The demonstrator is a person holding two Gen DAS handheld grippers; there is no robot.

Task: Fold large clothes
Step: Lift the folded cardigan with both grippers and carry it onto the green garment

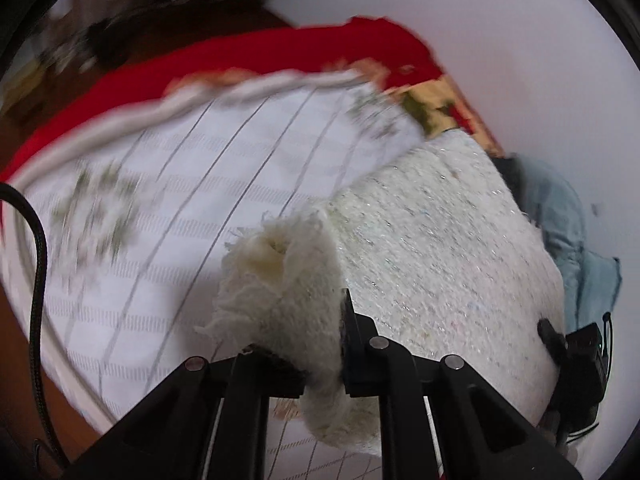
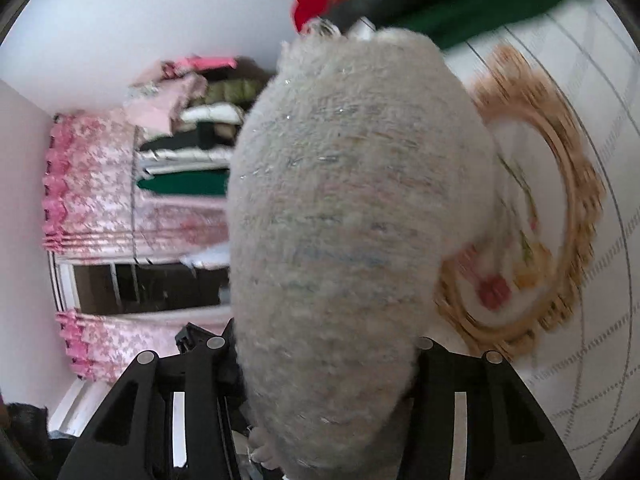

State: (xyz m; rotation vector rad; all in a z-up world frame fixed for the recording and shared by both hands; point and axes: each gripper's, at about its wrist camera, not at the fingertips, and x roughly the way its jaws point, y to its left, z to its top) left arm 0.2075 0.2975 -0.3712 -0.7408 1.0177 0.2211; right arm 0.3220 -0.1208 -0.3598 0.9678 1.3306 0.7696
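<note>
A large fuzzy cream-white garment with glittery threads (image 1: 436, 240) is held up above a white quilted bedspread (image 1: 168, 200). My left gripper (image 1: 320, 344) is shut on a bunched edge of it, with the fabric hanging between its black fingers. The other gripper shows at the right edge of the left wrist view (image 1: 576, 352), at the garment's far corner. In the right wrist view the same garment (image 2: 352, 216) drapes down over the middle, and my right gripper (image 2: 324, 364) is shut on it, its fingers mostly hidden behind the fabric.
A red blanket (image 1: 248, 56) lies along the bed's far side. Light-blue clothing (image 1: 568, 216) lies beyond the garment. A shelf of stacked clothes (image 2: 192, 132) and pink curtains (image 2: 100, 184) stand by the wall. The bedspread bears an embroidered floral ring (image 2: 552, 216). A dark-green cloth (image 2: 480, 4) lies at the top.
</note>
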